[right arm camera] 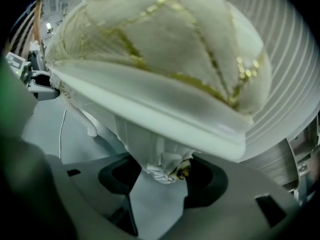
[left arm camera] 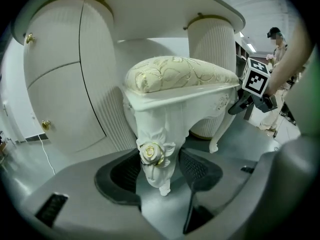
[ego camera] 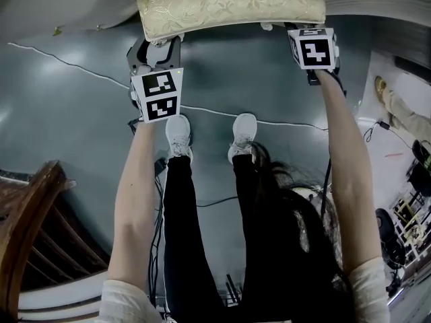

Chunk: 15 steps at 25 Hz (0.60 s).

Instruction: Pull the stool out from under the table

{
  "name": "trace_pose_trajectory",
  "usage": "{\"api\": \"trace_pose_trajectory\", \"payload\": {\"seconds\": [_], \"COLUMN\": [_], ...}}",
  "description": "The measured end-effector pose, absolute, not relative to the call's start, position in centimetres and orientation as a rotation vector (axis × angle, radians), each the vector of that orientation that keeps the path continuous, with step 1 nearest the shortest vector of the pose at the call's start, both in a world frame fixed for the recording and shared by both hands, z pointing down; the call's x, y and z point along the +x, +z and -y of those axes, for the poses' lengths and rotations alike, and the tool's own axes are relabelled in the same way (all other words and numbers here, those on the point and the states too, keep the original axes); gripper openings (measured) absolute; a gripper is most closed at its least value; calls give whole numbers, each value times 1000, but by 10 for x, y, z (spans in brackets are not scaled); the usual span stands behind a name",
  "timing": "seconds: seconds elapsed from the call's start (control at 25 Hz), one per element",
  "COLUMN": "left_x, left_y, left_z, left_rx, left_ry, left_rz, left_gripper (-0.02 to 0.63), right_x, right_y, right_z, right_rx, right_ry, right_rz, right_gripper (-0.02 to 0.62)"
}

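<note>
Left gripper [left arm camera: 161,160] pinches the stool's [left arm camera: 180,74] near-left leg [left arm camera: 156,134], pads either side by the carved rose. Stool stands on the floor [ego camera: 269,79], seat tucked under the table [left arm camera: 150,14] top, between its pedestals. Right gripper [right arm camera: 160,174] clamps the near-right leg [right arm camera: 155,154], just under the seat rail. Judgement: pull both back together, level and slow. An uneven pull could twist the stool or slip the pads down the taper.
</note>
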<state>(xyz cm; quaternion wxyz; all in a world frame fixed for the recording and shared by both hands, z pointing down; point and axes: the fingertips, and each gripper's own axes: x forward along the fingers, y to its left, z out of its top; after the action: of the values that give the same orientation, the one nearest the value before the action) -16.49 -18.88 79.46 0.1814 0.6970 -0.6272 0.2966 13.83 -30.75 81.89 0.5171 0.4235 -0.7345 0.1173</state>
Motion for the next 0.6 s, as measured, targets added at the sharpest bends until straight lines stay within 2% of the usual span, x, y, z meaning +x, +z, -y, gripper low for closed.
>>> {"api": "trace_pose_trajectory", "payload": {"seconds": [0.6], "left_x": [-194], "left_y": [800], "left_z": [153], "left_rx": [1987], "left_ry": [945], "left_rz": [1688], "left_gripper": [260], "right_x": [118], "right_y": [821], "right_z": [242], "right_rx": [1075], "right_ry": [355], "right_rz": [1740], "right_gripper": [272]}}
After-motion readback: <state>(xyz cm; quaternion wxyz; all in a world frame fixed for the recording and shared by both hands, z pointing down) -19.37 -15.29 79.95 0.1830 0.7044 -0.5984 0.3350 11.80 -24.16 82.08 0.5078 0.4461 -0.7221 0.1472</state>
